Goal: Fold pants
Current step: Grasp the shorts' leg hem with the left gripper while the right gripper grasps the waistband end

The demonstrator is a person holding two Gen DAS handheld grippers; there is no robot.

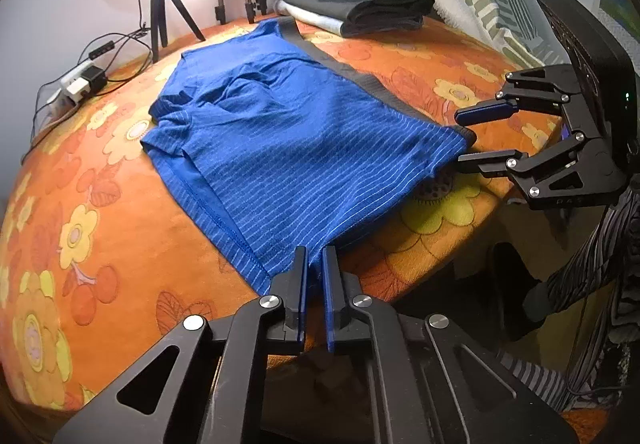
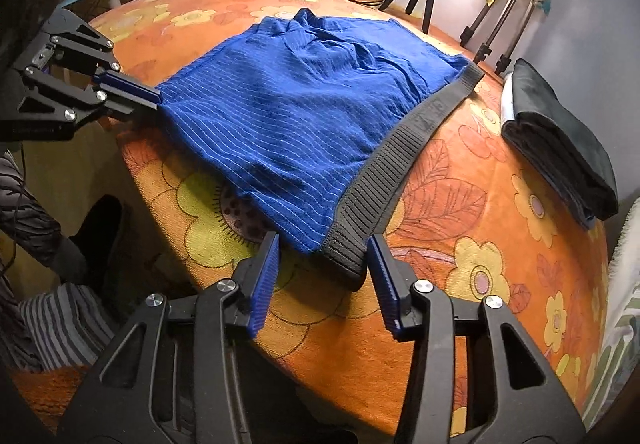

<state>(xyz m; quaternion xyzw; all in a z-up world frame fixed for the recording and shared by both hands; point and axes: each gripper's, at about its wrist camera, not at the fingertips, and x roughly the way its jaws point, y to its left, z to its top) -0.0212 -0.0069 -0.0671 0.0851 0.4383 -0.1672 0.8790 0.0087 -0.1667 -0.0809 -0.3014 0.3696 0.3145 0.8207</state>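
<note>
In the left wrist view, the blue shorts (image 1: pixel 280 148) lie flat on the orange flowered blanket (image 1: pixel 100 228), with one corner reaching the near edge. The left claw (image 1: pixel 315 256) is clenched on that near corner, its jaws squeezed tight on the cloth. The right claw (image 1: pixel 464 136) sits at the right edge with its jaws apart, one above and one below the corner with the grey waistband (image 1: pixel 344 68). A folded dark cloth (image 1: pixel 360 6) rests by the far edge, and a small tripod (image 1: pixel 160 12) stands near the far left corner. In the right wrist view, the right claw (image 2: pixel 324 248) is released, its jaws on either side of the waistband (image 2: pixel 400 148) end and not pressing it. The left claw (image 2: pixel 154 98) grips the shorts (image 2: pixel 312 100) at the left edge.
</note>
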